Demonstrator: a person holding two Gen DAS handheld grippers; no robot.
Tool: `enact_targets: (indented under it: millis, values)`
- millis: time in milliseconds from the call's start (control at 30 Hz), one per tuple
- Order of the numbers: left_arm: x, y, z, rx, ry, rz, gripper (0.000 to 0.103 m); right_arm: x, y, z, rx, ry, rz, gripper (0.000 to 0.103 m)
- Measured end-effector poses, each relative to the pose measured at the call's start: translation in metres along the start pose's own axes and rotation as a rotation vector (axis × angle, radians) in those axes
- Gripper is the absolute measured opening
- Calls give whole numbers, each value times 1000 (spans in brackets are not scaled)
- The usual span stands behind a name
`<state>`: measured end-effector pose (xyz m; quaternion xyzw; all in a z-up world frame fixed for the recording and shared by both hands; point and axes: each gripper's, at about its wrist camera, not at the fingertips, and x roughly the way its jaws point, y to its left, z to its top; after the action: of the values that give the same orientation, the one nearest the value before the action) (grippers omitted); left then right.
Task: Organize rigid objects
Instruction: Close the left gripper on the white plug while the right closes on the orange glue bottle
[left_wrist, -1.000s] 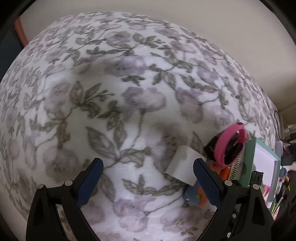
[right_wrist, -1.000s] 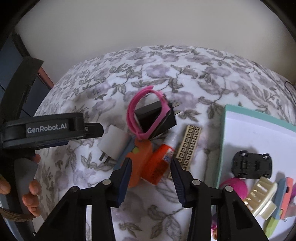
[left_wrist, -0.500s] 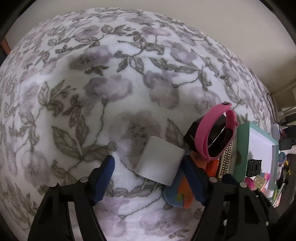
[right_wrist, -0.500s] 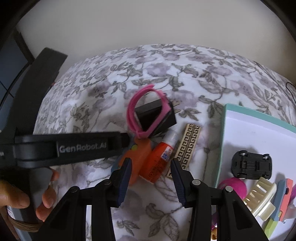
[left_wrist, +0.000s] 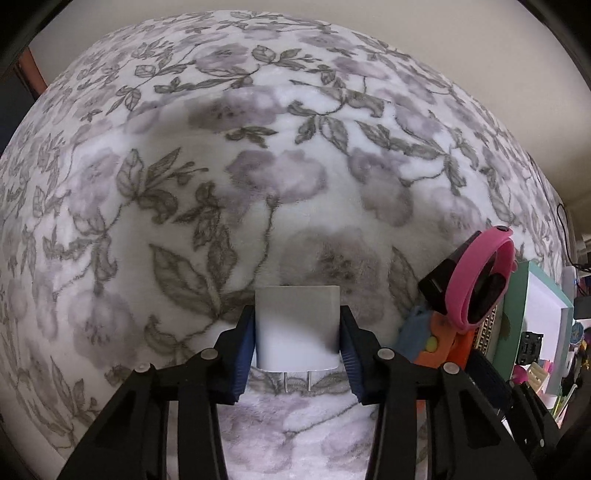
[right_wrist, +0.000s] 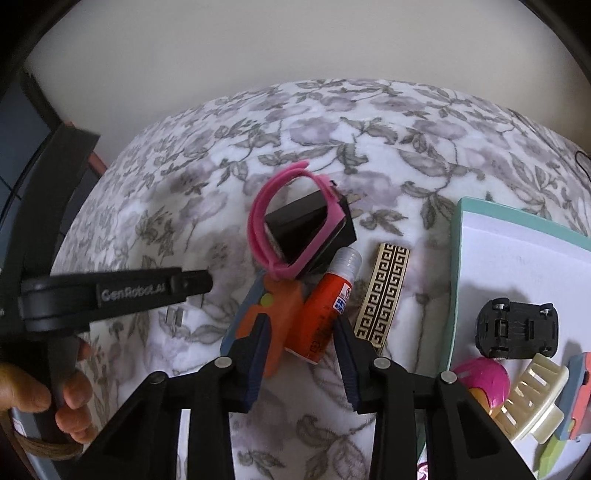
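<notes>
L claw (left_wrist: 297, 341) has just been closing and is clamped on the white charger (left_wrist: 297, 326), prongs toward cam, on the floral blanket (left_wrist: 258, 166). R claw (right_wrist: 301, 345) has been narrowing, pads astride the orange glue tube (right_wrist: 325, 314) w/o clear contact. Tray (right_wrist: 517, 258) to the right.

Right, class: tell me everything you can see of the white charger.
The white charger is a small, smooth, rounded plastic block with two metal prongs pointing toward the camera. It lies on the floral blanket, left of the clutter pile. The left gripper has just been closing, and its blue pads now press the charger's two sides. In the right wrist view that gripper hides the body; only the prongs show.
</notes>
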<state>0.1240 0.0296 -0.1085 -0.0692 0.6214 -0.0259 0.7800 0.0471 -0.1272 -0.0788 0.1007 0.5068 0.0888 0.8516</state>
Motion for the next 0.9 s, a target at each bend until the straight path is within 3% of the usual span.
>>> enact_targets:
  millis: [700,900]
  values:
    - [1,-5,4,16,2,28,45,15,-27,22,171,-26,37,38]
    - [-1,-8,6,36,1,40,45,10,-28,17,177,-17,37,26]
